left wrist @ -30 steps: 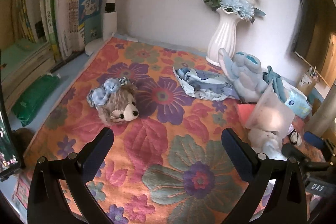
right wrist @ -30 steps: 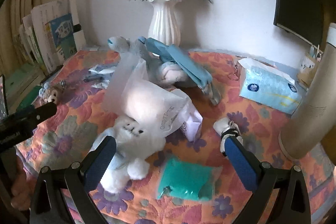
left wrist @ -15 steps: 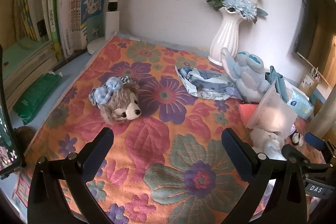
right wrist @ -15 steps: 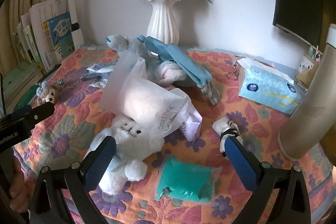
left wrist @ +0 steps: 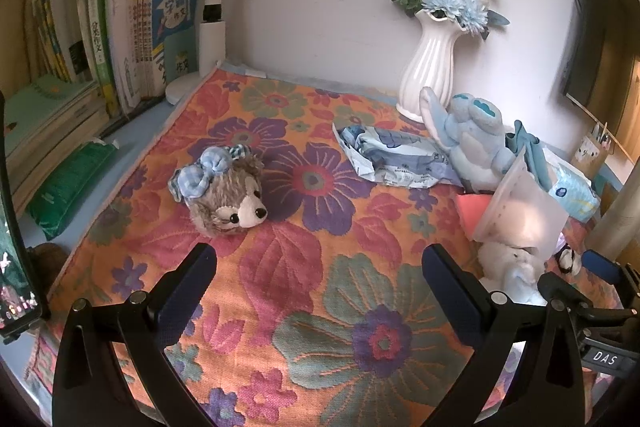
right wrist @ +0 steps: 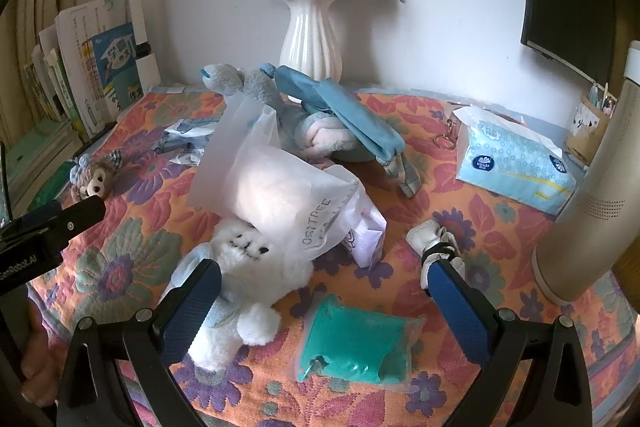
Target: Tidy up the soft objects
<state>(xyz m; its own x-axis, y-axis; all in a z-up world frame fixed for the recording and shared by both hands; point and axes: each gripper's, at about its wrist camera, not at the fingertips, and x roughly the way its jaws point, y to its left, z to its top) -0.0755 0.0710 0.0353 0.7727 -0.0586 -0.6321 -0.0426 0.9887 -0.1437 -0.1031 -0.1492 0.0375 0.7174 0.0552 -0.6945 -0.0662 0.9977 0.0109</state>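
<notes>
Here both the left hand-held gripper (left wrist: 319, 267) and the right hand-held gripper (right wrist: 323, 281) gape wide apart, holding nothing.

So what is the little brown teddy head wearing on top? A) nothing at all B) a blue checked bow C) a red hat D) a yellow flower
B: the brown teddy head lying alone on the flowery cloth has a blue checked bow on top of it, seen clearly in the left wrist view.
</notes>
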